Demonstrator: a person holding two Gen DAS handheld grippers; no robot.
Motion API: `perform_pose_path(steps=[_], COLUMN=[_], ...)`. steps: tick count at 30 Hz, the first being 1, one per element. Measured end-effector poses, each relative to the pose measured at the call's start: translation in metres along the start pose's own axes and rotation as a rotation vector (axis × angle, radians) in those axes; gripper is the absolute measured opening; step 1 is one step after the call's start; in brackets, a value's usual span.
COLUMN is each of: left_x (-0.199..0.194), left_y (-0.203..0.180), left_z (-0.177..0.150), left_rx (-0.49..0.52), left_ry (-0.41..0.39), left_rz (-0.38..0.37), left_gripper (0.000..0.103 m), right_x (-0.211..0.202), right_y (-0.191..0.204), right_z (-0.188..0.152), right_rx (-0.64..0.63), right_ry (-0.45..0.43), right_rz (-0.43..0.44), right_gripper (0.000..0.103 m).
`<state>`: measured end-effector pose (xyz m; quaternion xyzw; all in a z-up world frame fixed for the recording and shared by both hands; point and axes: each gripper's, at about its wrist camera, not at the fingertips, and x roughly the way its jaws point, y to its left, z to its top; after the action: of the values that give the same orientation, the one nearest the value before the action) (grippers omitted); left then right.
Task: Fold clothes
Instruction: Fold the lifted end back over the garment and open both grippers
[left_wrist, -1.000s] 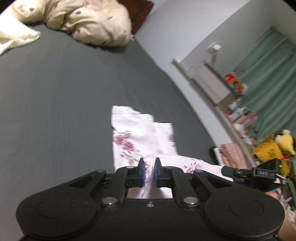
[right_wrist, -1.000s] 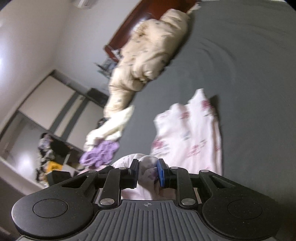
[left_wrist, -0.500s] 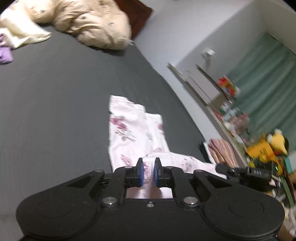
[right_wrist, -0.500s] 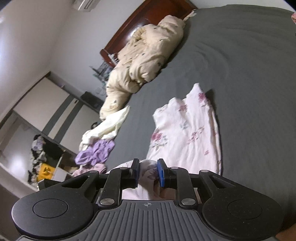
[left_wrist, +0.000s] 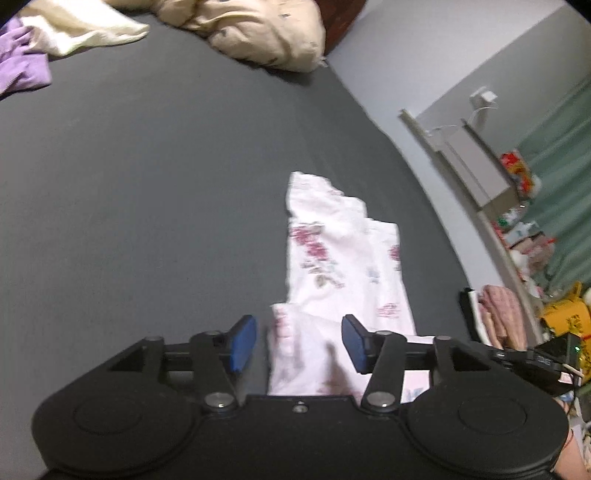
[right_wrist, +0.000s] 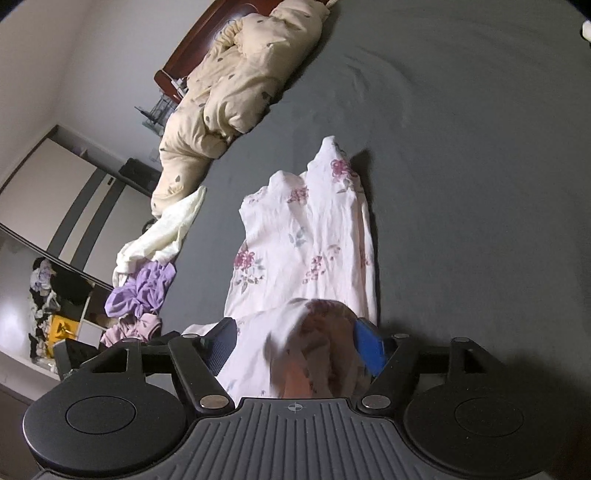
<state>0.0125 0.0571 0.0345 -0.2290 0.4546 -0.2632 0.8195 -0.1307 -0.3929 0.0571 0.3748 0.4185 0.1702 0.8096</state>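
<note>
Both the left gripper and the right gripper are seen spread wide, nothing clamped, the near edge of the floral garment lying loose between the pads. The garment is laid lengthwise on the dark bedsheet, apparently doubled at the near end so that a fold may settle. Beyond, a cream cloth, purple clothes and a beige duvet are noted.

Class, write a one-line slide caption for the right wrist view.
Open right gripper over the floral garment on the grey bed.
</note>
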Motion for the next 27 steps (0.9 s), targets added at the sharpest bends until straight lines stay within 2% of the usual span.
perform_pose_path(steps=[2, 6, 8, 9, 11, 12, 13, 16, 20, 23, 25, 27], left_x=[0.002, 0.011, 0.015, 0.016, 0.018, 0.015, 0.011, -0.003, 0.008, 0.014, 0.009, -0.002], left_y=[0.003, 0.000, -0.003, -0.006, -0.010, -0.012, -0.015, -0.021, -0.020, -0.017, -0.017, -0.015], left_z=[-0.003, -0.014, -0.021, -0.024, -0.027, -0.028, -0.029, -0.033, -0.039, -0.041, -0.037, -0.030], left_rx=[-0.007, 0.021, 0.045, 0.058, 0.064, 0.061, 0.067, 0.076, 0.131, 0.119, 0.118, 0.110], left_ry=[0.019, 0.065, 0.060, 0.054, 0.081, 0.081, 0.081, 0.084, 0.103, 0.103, 0.095, 0.056], left_rz=[0.001, -0.005, -0.007, -0.011, -0.034, -0.039, -0.045, -0.074, 0.017, 0.020, 0.019, 0.019], left_gripper=[0.052, 0.054, 0.051, 0.038, 0.022, 0.022, 0.020, 0.019, 0.021, 0.022, 0.028, 0.040], right_x=[0.001, 0.014, 0.017, 0.017, 0.011, 0.008, 0.003, 0.001, 0.003, -0.004, -0.009, -0.014], right_y=[-0.001, 0.000, 0.000, 0.002, 0.006, 0.007, 0.008, 0.006, 0.004, 0.013, 0.018, 0.022], right_z=[-0.005, -0.018, -0.021, -0.022, -0.024, -0.024, -0.026, -0.031, -0.034, -0.026, -0.016, -0.005], right_rx=[0.000, -0.039, -0.018, -0.012, -0.009, -0.006, -0.002, 0.004, 0.023, -0.010, -0.036, -0.062], right_ry=[0.015, 0.044, 0.054, 0.056, 0.064, 0.070, 0.078, 0.097, 0.093, 0.057, 0.023, -0.011], right_rz=[0.000, -0.063, -0.048, -0.037, -0.034, -0.034, -0.031, -0.073, -0.119, -0.156, -0.167, -0.178], right_gripper=[0.070, 0.070, 0.068, 0.054, 0.042, 0.031, 0.028, 0.028, 0.029, 0.041, 0.041, 0.041])
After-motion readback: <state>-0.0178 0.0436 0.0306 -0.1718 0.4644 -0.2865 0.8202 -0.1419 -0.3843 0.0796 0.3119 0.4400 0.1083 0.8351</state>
